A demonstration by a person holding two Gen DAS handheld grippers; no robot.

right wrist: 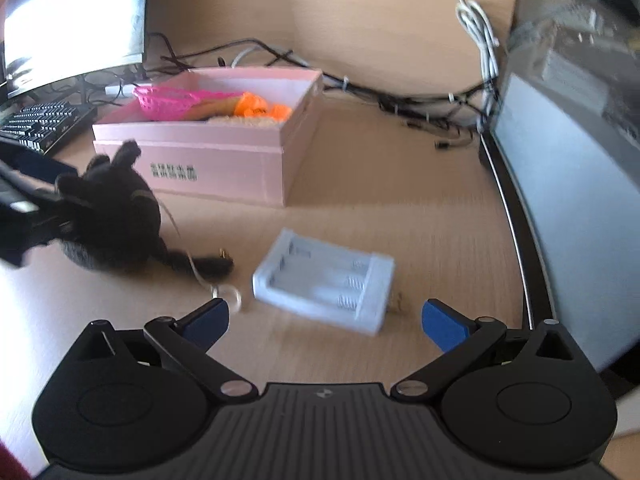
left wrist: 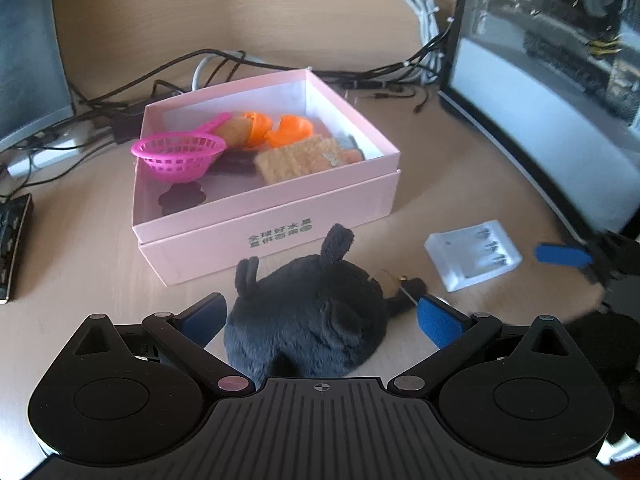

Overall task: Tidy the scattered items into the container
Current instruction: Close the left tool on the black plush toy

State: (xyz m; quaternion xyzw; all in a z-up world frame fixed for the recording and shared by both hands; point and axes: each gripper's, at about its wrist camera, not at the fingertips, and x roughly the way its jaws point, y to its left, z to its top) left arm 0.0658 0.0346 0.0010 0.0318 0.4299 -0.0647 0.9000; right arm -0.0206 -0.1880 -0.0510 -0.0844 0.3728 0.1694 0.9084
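Observation:
A black plush toy with two ears lies on the desk in front of the pink box. My left gripper is open, and its blue pads flank the toy on both sides. A white battery holder lies flat on the desk just ahead of my right gripper, which is open and holds nothing. The box contains a magenta toy basket, orange pieces and a tan knitted piece. In the left wrist view the battery holder lies to the right of the toy. The right wrist view is blurred.
A curved monitor stands along the right side, and another monitor at the far left. A black keyboard lies left of the box. Tangled cables run behind the box by the wall. A thin cord trails from the plush.

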